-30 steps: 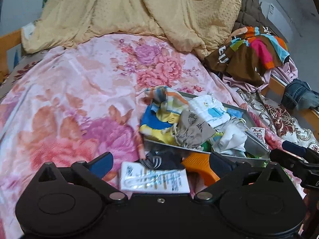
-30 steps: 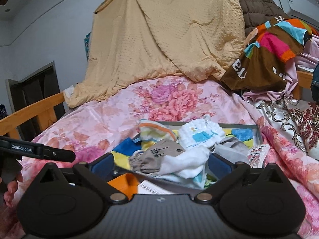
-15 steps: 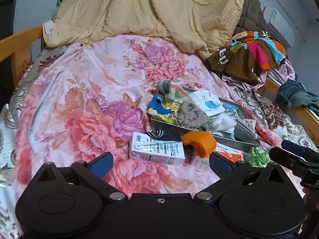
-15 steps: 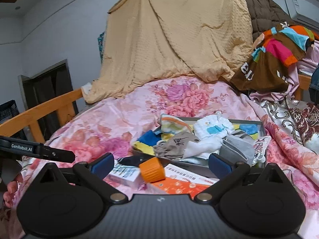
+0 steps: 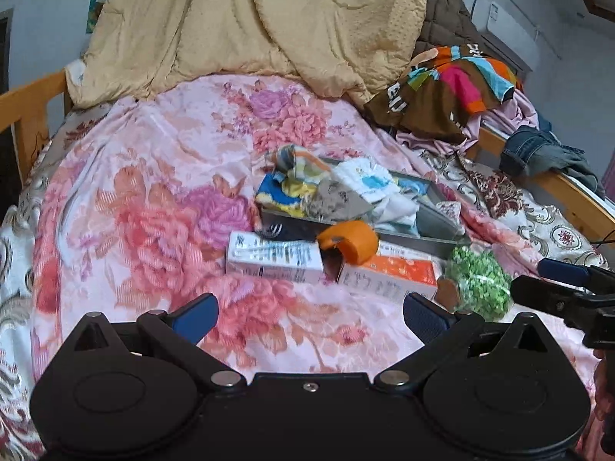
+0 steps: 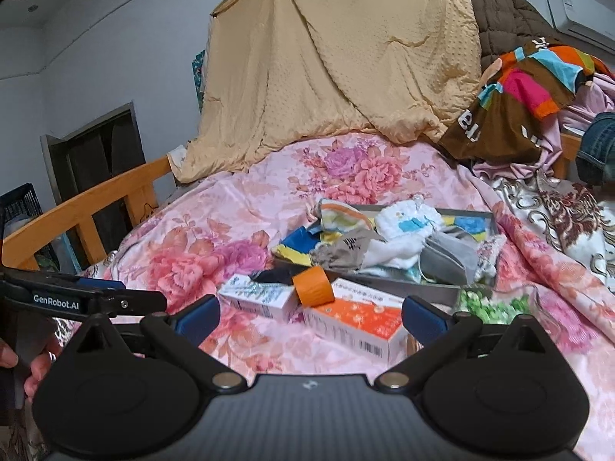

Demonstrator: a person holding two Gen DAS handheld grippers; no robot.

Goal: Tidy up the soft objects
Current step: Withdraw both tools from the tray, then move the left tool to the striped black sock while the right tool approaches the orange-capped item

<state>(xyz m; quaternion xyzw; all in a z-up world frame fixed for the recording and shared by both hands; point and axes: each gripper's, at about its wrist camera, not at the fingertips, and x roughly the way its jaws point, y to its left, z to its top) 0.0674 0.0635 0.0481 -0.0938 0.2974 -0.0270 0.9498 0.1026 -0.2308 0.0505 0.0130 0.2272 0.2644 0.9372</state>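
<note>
Care was needed: both the left gripper (image 5: pixel 309 309) and right gripper (image 6: pixel 310 317) hung wide and empty, best aimed squarely over the tray (image 6: pixel 434 289) of socks (image 6: pixel 403 226).

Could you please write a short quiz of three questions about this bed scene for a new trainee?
1. True or false: the left gripper is shut on a sock.
2. Which lies nearest the orange roll? A) white box B) jeans C) yellow blanket
3. Fill in: the heap of small clothes lies in a grey ____.

Key: 1. False; both it and the right gripper stand open and hold nothing. 2. A. 3. tray.
</note>
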